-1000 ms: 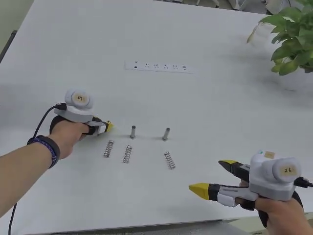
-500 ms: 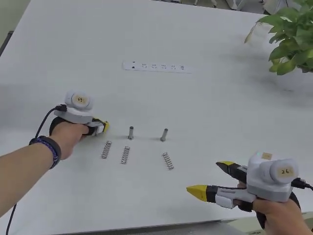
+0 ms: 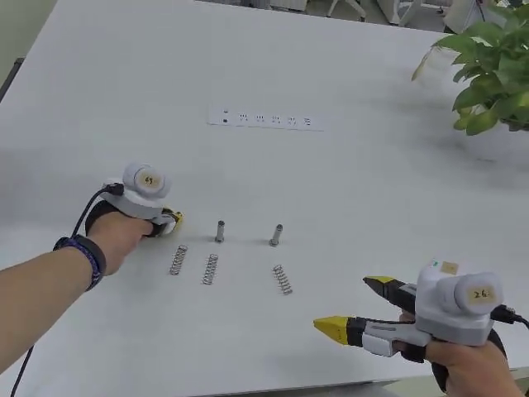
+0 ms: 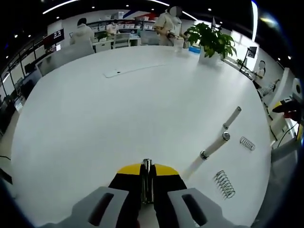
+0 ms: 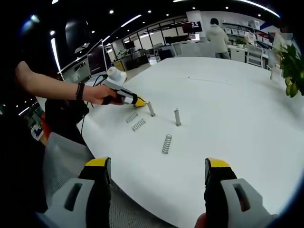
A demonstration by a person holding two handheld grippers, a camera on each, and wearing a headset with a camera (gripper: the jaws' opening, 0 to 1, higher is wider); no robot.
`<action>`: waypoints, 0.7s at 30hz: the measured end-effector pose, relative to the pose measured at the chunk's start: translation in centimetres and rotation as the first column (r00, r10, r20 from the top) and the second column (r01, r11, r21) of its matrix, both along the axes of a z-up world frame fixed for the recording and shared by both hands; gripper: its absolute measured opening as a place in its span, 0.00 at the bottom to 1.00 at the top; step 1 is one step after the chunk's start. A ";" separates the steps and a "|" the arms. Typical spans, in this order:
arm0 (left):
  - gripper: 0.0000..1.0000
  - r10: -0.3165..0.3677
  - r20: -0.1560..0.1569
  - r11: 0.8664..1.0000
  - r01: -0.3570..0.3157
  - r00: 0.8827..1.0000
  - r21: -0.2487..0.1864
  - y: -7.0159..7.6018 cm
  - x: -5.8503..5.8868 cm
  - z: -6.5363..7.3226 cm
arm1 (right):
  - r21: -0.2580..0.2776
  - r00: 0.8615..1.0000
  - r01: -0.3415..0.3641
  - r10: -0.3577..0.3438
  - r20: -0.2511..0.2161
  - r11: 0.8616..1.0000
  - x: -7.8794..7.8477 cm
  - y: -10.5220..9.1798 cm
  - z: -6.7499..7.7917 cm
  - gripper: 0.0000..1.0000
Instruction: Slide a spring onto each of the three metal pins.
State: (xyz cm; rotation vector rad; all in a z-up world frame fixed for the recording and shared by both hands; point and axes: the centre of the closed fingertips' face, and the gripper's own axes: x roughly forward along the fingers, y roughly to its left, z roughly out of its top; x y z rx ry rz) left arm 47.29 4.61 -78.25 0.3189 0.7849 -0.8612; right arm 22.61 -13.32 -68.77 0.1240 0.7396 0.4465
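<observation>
Near the table's (image 3: 347,190) front edge, the right gripper (image 3: 343,303) is hovering with jaws spread wide. The left gripper (image 3: 174,218) is clamping a pin (image 4: 147,175) beside two standing pins (image 3: 220,231). Three springs (image 3: 210,269) are lying loose just in front, with bare tabletop stretching beyond.

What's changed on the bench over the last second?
Almost nothing. The left gripper tipped slightly toward the standing pins, tips in place, still clamping the third pin. The overall picture shift is head movement. The three springs and the open right gripper stayed put.
</observation>
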 end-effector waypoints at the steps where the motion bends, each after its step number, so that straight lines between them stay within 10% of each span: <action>1: 0.00 0.000 -0.002 1.000 0.000 1.000 0.002 0.0 -0.1 0.0 | -0.001 1.000 -0.001 0.001 0.000 1.000 0.0 0.0 0.0 0.80; 21: 0.00 0.032 -0.037 0.999 -0.033 0.999 -0.029 0.1 0.0 1.1 | 0.006 1.000 0.014 -0.014 0.006 1.000 -0.4 -0.2 -0.1 0.80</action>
